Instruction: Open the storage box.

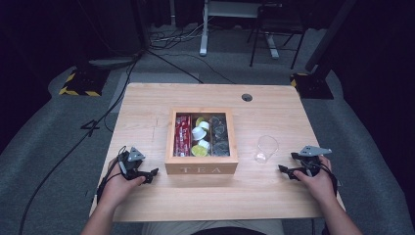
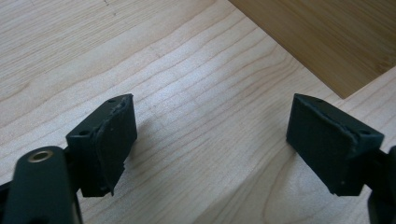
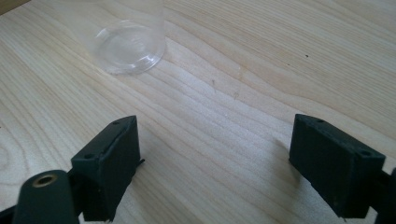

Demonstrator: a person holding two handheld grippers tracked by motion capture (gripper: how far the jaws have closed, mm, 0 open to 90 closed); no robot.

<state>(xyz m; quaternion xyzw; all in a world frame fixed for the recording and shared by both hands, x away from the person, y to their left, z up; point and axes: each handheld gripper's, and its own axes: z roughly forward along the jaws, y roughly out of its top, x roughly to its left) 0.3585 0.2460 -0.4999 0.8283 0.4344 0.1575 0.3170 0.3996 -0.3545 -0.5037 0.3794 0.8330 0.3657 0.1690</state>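
A wooden tea box (image 1: 201,168) marked TEA sits mid-table with a glass lid over red sachets, white and yellow pods and dark packets. To its right stands a clear plastic cup (image 1: 266,149), also close ahead in the right gripper view (image 3: 130,44). My left gripper (image 1: 141,172) rests on the table just left of the box, jaws open on bare wood (image 2: 210,140); the box's corner (image 2: 327,37) is at upper right there. My right gripper (image 1: 288,163) lies right of the cup, open and holding nothing (image 3: 215,158).
The light wooden table (image 1: 147,103) has a round cable hole (image 1: 246,97) near its far edge. Beyond it lie grey floor, cables, a black stand with yellow-striped base (image 1: 78,83) and desk legs.
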